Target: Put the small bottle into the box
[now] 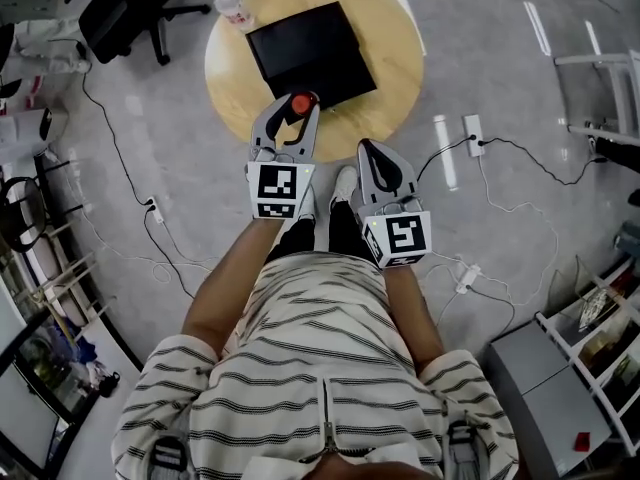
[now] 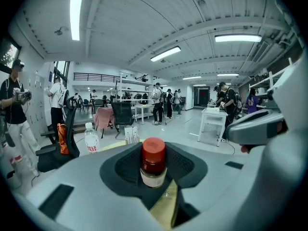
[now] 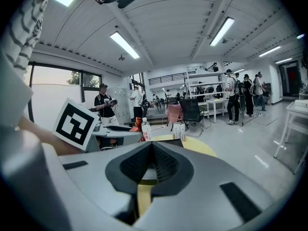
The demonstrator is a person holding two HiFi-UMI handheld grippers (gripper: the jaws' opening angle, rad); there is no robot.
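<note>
In the head view, my left claw (image 1: pixel 297 110) is squeezed shut around the small bottle (image 1: pixel 301 102). The bottle has a red cap and stands up straight. It hangs over the near corner of the black box (image 1: pixel 310 53), which lies flat on the round wooden bench (image 1: pixel 390 93). My right claw (image 1: pixel 370 150) is just beside the left one, closer to me, and not over the box. A water bottle (image 1: pixel 233 6) stands at the far left rim of the bench, well apart from the box.

In the left gripper view, the dark pads hug both sides of the small bottle (image 2: pixel 153 162) just under its cap. The grip looks snug and the bottle is not leaning. The yellow bench (image 2: pixel 166 203) peeks through the gap below it.

In the right gripper view, my right claw (image 3: pixel 151 165) has its two sides pressed together with nothing between them, so it holds nothing.

I think the job now is to get the bottle over the middle of the box, not its edge. I should slide forward slowly and keep the bottle upright. Then I go down until its bottom rests inside, and only then let go. If I open too high, it may tip and roll. I cannot tell how deep the box is, so I go gently. My right claw should stay out of the way.
</note>
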